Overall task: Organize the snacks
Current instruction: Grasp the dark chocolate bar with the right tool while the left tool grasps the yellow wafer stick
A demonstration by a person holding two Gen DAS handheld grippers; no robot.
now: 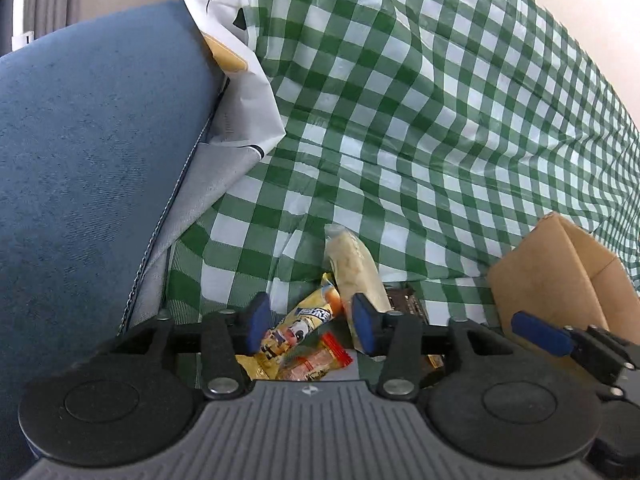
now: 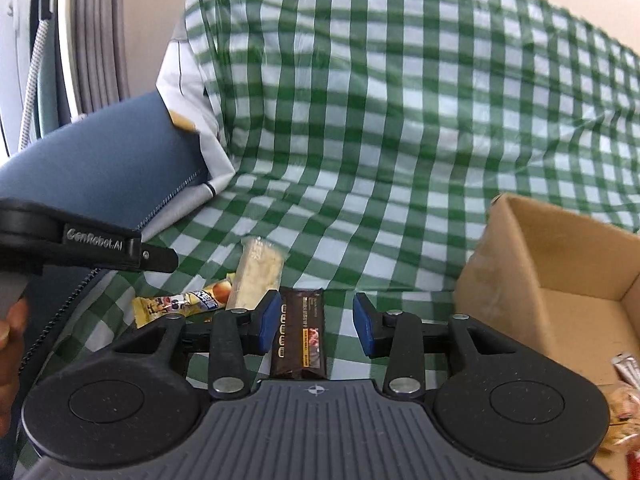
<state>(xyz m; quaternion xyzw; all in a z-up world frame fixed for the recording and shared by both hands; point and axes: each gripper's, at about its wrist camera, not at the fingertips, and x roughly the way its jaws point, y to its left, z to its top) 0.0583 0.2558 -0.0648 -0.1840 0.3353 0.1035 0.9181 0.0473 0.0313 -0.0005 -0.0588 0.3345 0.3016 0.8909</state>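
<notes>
left tool point(image 1: 310, 324) released above a yellow snack packet point(image 1: 298, 326); right tool point(image 2: 316, 322) released, jaws straddling a brown chocolate bar point(image 2: 298, 332) without pressing; cardboard box point(image 2: 520, 256) beside.

A green-checked cloth point(image 2: 360, 128) lies open and bare in the middle and far part. On the left, a blue cushion point(image 1: 88, 152) walls off that side. On the right, an open cardboard box point(image 2: 560, 264) blocks the way. Between them, close in, wrapped snacks crowd the cloth: a pale packet point(image 2: 256, 272), a yellow bar point(image 2: 180, 304), a dark brown bar point(image 2: 300, 332).
</notes>
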